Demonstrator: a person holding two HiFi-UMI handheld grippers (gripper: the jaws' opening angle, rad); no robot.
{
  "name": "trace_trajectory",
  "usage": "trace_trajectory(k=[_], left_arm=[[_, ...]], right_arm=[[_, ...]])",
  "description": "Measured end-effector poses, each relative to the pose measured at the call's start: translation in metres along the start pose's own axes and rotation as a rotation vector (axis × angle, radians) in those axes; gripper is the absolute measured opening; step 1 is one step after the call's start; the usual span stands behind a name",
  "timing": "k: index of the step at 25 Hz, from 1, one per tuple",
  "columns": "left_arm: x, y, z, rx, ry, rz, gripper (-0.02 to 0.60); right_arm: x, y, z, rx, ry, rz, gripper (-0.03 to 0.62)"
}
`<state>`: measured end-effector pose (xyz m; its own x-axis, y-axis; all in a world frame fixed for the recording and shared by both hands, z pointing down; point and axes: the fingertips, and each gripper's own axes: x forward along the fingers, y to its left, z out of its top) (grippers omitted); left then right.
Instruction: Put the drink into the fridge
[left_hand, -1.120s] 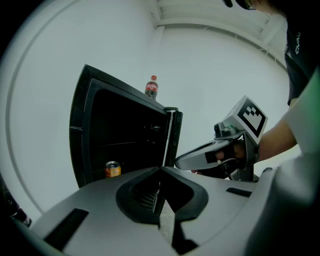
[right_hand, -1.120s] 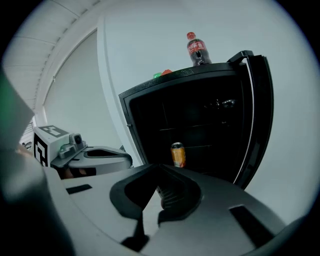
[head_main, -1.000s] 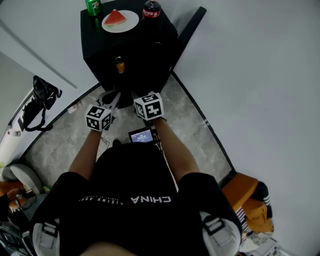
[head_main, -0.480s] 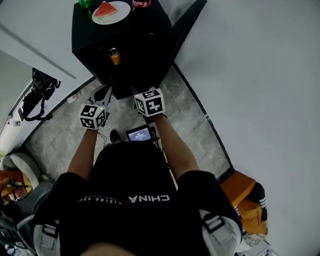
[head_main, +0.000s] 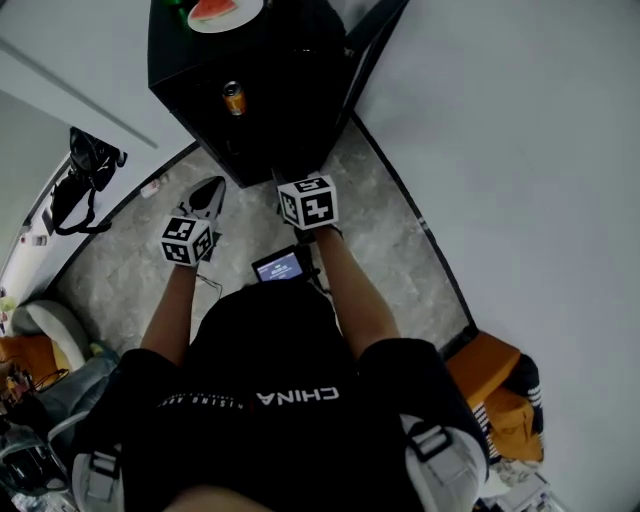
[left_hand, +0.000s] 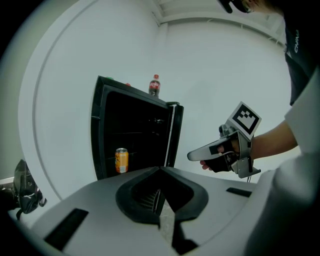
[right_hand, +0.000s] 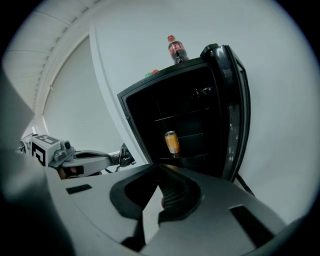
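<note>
Two empty grippers face an open black mini fridge (head_main: 285, 110).
Left gripper (left_hand: 161, 171) and right gripper (right_hand: 159, 169) jaws are clenched on nothing; the orange drink can (head_main: 234, 98), upper centre-left of the head view, apparently stands on a shelf inside.

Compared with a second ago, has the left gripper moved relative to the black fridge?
Yes. The left gripper has drawn back from the fridge; more floor now shows between them in the head view.

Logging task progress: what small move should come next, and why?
Probably push the small black fridge's open door shut with the right gripper: the orange drink can already stands on a shelf inside; this and the left gripper are shut, empty.
</note>
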<state>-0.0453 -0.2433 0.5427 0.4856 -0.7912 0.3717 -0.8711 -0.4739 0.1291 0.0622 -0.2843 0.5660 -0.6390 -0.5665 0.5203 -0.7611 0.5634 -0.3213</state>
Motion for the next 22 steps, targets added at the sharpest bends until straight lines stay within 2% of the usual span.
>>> trace_trajectory(k=[5, 13, 18, 22], left_arm=[[-0.037, -0.003, 0.001, 0.005, -0.038, -0.062, 0.012], [-0.105, 0.002, -0.029, -0.022, -0.058, -0.102, 0.012], [-0.132, -0.016, -0.049, -0.024, -0.049, -0.142, 0.012], [-0.14, -0.039, -0.059, -0.027, -0.046, -0.144, 0.012]], right_arm=[[-0.004, 0.032, -0.01, -0.002, -0.007, -0.038, 0.014], [-0.023, 0.101, -0.041, -0.035, -0.018, -0.1, 0.014], [-0.06, 0.131, -0.05, -0.06, -0.113, -0.168, 0.014], [-0.077, 0.136, -0.068, -0.097, -0.086, -0.171, 0.014]])
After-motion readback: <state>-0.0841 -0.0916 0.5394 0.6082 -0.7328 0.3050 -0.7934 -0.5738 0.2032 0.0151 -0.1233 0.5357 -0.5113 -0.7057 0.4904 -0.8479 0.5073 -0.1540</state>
